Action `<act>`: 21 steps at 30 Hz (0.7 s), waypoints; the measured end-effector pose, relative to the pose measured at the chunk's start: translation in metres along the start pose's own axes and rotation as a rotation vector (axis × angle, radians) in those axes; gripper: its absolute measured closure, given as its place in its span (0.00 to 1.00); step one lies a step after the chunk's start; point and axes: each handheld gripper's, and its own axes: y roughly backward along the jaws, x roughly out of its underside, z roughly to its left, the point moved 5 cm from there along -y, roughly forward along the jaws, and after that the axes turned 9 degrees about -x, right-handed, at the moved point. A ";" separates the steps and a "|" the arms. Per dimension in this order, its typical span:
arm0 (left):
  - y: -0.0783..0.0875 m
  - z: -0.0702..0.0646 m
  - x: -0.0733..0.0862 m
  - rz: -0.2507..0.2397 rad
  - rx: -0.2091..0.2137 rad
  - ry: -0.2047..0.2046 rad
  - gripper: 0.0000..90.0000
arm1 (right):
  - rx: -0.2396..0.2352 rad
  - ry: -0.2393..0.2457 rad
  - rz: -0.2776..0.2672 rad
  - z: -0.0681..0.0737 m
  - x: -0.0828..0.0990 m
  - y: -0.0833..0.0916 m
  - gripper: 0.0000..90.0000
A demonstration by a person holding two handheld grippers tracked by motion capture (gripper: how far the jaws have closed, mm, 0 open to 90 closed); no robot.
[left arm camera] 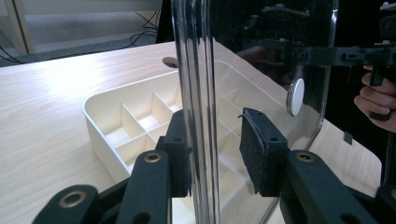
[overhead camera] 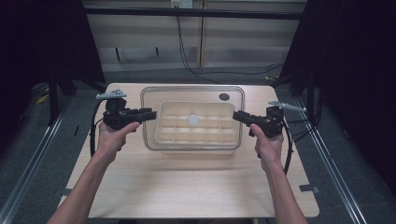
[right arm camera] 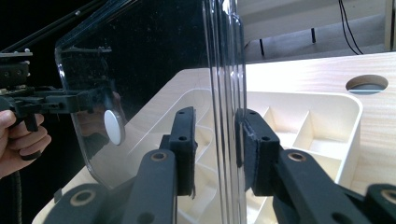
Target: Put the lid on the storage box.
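A clear plastic lid [overhead camera: 191,93] stands upright on its long edge over a cream compartment tray [overhead camera: 196,103] in the middle of the table. A white round knob [overhead camera: 193,120] sits at the lid's centre. My left gripper [overhead camera: 154,114] is shut on the lid's left end and my right gripper [overhead camera: 235,115] on its right end. In the left gripper view the lid's rim [left arm camera: 196,70] runs up between the pads of my left gripper [left arm camera: 215,140], with the tray [left arm camera: 100,121] behind. The right gripper view has the rim [right arm camera: 224,70] pinched in my right gripper [right arm camera: 215,135], beside the tray [right arm camera: 348,135].
The wooden table [overhead camera: 187,186] has a round hole [overhead camera: 224,96] behind the tray and bare wood toward its front edge. Dark curtains hang at both sides. Cables lie on the floor behind the table, and metal rails run along the floor left and right.
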 end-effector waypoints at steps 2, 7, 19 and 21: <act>-0.003 0.003 -0.003 0.000 -0.002 0.002 0.72 | 0.002 -0.005 0.001 -0.003 -0.003 -0.003 0.76; -0.013 0.010 -0.008 0.003 -0.005 0.018 0.71 | 0.012 -0.012 0.006 -0.010 -0.007 -0.008 0.76; -0.039 0.022 -0.012 0.034 -0.007 0.055 0.71 | 0.025 -0.062 0.028 -0.037 -0.009 -0.018 0.76; -0.042 0.024 -0.011 0.036 -0.006 0.062 0.71 | 0.030 -0.068 0.033 -0.041 -0.008 -0.020 0.76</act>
